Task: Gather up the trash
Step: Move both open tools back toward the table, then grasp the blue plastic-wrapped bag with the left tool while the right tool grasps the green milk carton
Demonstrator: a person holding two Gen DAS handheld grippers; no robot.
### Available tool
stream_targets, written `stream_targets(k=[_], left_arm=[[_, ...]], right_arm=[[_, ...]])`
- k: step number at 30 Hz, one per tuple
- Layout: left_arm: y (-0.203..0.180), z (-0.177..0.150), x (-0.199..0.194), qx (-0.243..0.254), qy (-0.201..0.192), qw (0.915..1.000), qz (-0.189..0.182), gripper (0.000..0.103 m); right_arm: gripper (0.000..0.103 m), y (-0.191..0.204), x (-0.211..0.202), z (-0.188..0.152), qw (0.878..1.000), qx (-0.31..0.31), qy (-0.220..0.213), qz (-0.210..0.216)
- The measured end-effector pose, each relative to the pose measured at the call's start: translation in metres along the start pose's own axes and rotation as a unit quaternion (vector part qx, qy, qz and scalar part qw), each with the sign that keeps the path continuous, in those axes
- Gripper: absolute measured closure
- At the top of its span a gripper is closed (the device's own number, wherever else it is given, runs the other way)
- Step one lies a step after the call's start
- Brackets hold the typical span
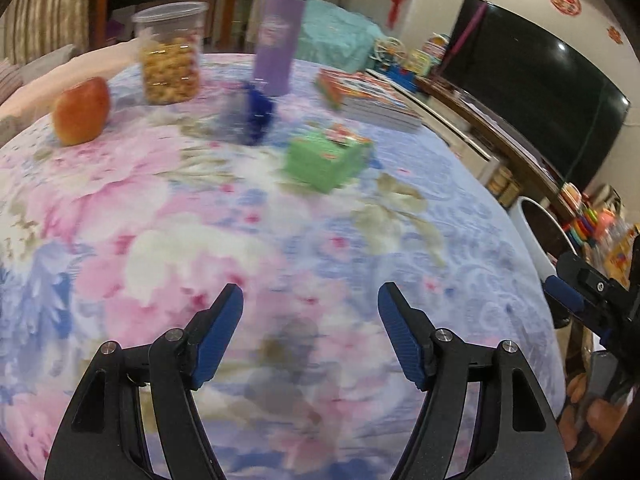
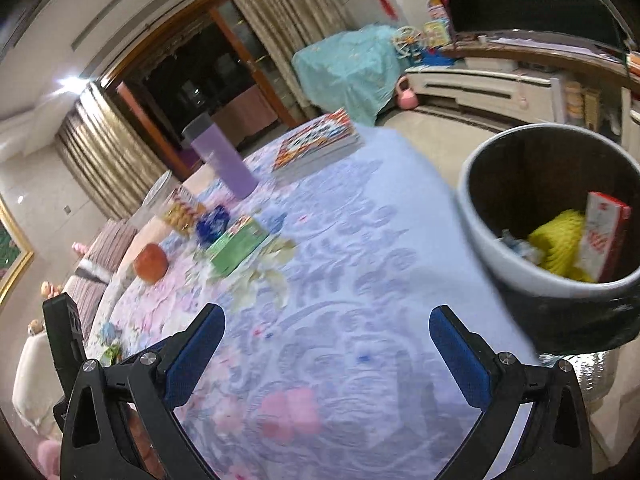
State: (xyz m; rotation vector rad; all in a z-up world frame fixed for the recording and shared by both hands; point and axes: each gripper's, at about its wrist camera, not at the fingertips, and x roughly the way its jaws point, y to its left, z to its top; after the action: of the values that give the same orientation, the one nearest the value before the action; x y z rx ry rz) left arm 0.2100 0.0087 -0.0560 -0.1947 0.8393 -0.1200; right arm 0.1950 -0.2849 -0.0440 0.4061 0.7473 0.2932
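trash bin (image 2: 516,240) just right of the worktop (image 2: 360,260), holding red-white box (image 2: 604,236) and yellow wad (image 2: 560,248). left gripper (image 1: 311,334) fingers apart, empty. right gripper (image 2: 326,356) fingers apart, empty.

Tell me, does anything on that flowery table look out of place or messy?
Slightly. A crumpled blue wrapper lies loose beside the purple bottle, and a green carton sits askew mid-table. The apple, snack jar and books look orderly. Nothing seems spilled.

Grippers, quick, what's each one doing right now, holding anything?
Left gripper: open, nothing between its fingers.
Right gripper: open, holding nothing.
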Motion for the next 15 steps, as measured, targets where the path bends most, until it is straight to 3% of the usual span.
stream_targets(k=[6, 15], left_arm=[[0.030, 0.009, 0.002, -0.023, -0.003, 0.9996, 0.017, 0.031], [0.044, 0.044, 0.026, -0.022, -0.010, 0.9994, 0.024, 0.031]], right_arm=[[0.000, 0.026, 0.020, -0.003, 1.000, -0.019, 0.014, 0.018], [0.000, 0.040, 0.045, -0.002, 0.999, -0.019, 0.027, 0.026]])
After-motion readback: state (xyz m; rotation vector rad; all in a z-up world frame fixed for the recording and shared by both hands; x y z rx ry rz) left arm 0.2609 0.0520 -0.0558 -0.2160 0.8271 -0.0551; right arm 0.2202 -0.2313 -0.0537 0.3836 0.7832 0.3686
